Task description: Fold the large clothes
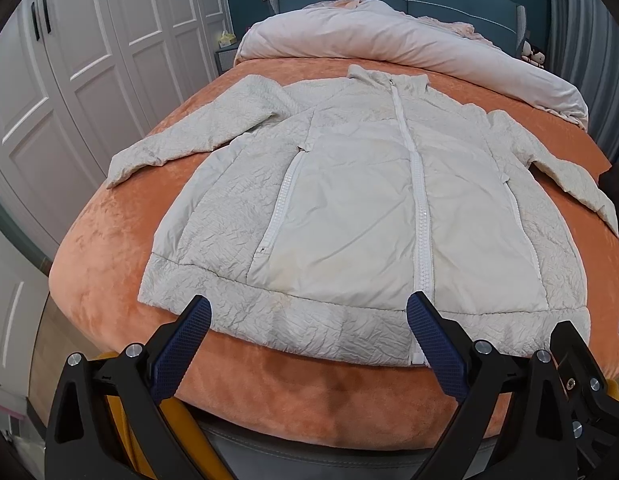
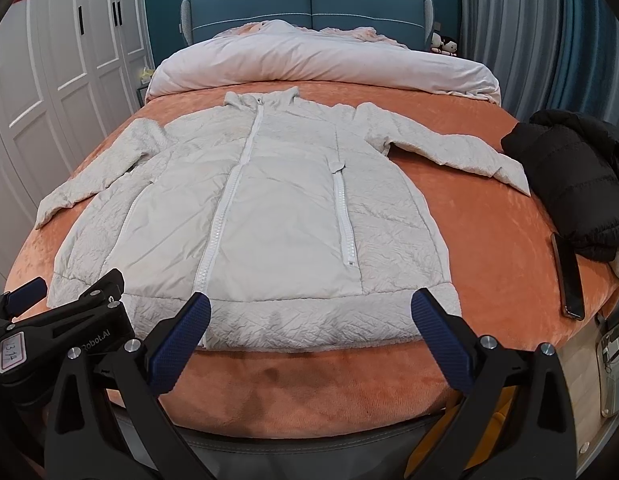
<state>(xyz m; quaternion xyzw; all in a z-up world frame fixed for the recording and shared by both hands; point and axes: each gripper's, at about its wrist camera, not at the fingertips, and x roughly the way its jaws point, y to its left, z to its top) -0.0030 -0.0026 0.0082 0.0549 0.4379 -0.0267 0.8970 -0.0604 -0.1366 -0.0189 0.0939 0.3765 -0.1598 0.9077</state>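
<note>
A white zip-up jacket (image 1: 349, 208) lies flat, front up, on the orange bed cover (image 1: 109, 264), collar toward the headboard and both sleeves spread out to the sides. It also shows in the right wrist view (image 2: 269, 216). My left gripper (image 1: 309, 312) is open and empty, hovering over the jacket's hem near the bed's foot. My right gripper (image 2: 309, 308) is open and empty, over the hem to the right of the centre zipper. The left gripper's body (image 2: 69, 320) shows at the lower left of the right wrist view.
A black jacket (image 2: 569, 176) lies bundled at the bed's right edge, with a dark phone (image 2: 567, 276) beside it. A rolled pale duvet (image 2: 309, 60) lies across the head of the bed. White wardrobe doors (image 1: 69, 60) stand to the left, curtains (image 2: 549, 40) to the right.
</note>
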